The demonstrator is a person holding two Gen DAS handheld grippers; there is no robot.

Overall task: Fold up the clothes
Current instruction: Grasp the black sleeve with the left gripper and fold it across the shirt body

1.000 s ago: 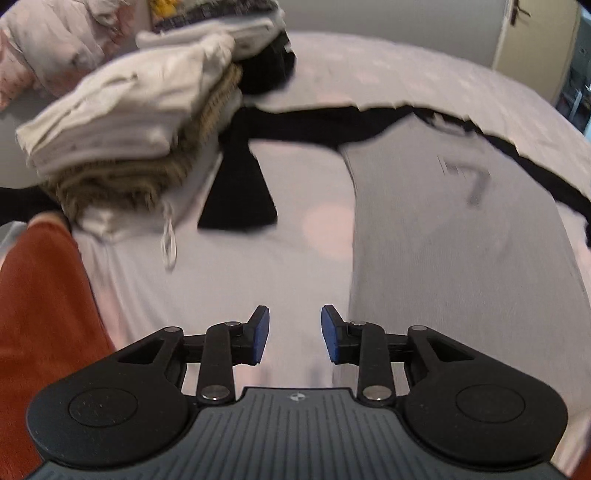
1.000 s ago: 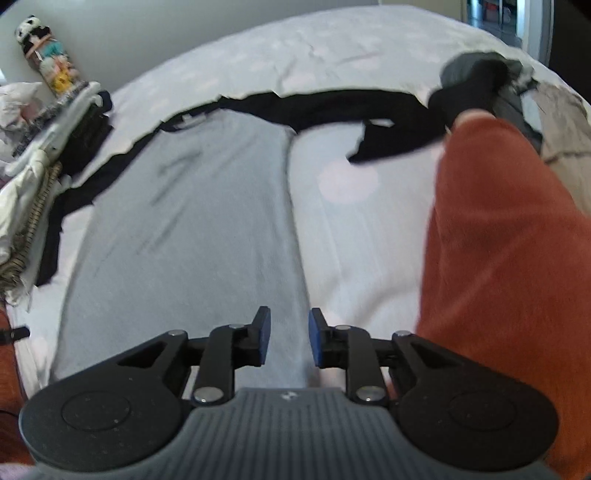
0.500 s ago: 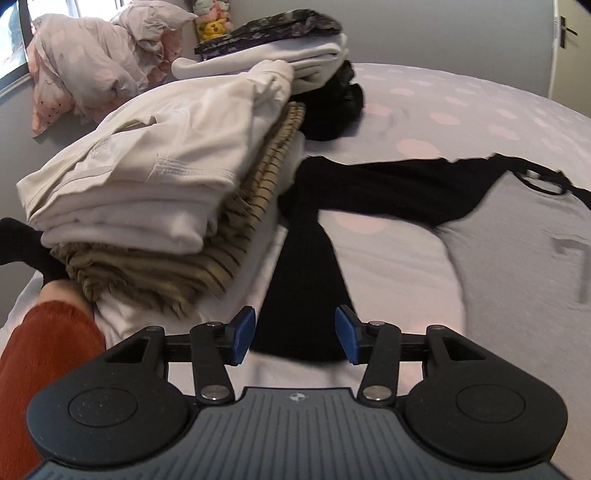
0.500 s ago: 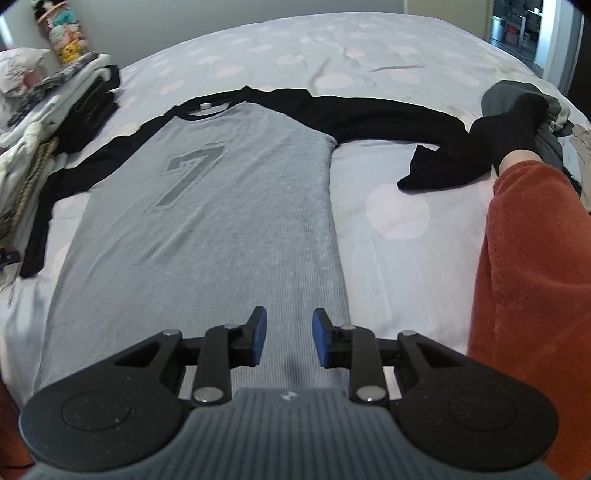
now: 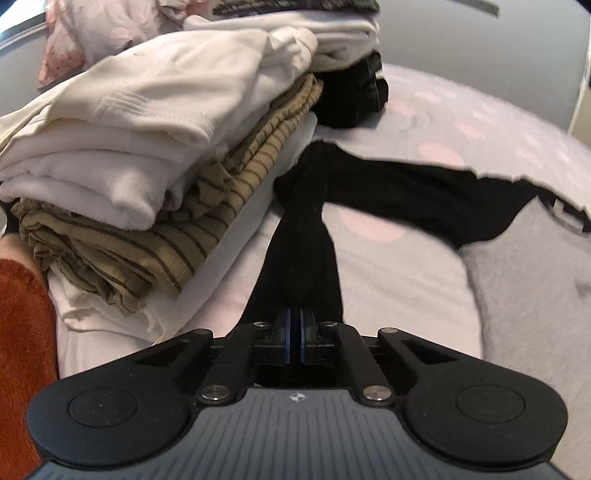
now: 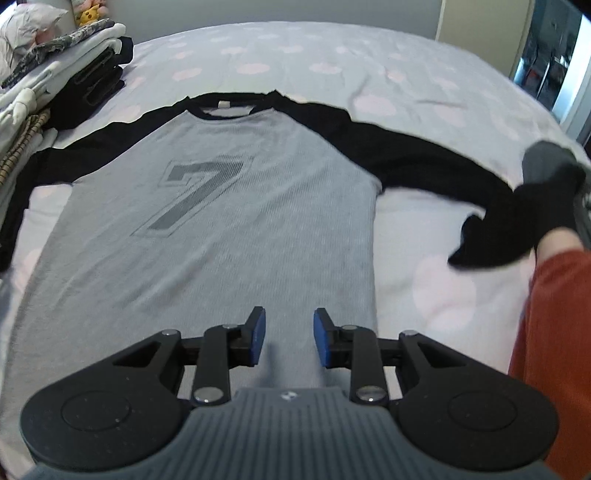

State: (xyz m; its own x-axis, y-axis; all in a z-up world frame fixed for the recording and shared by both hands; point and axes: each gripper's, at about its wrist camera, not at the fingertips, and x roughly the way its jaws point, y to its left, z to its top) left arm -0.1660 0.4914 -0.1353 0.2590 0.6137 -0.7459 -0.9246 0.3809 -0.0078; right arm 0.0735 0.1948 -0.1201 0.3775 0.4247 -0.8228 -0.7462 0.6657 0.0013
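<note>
While left tool [image 5: 294, 334] pinches black sleeve [image 5: 303, 258] cuff, draw sleeve across grey shirt [image 6: 221, 229] flat; right tool [image 6: 289, 338], parted and empty, pins hem.

A home bedroom is showing here: a bed [image 6: 332, 55] is wearing a pink-dotted sheet, with folded clothes [image 5: 147, 140] and plush toys [image 6: 88, 13] sitting alongside.

Left tongs [image 5: 294, 334] clamped on black sleeve [image 5: 303, 258] cuff at 6 o'clock. Folded clothes stack [image 5: 147, 155] at 10 o'clock on the bed [image 5: 399, 280].
</note>
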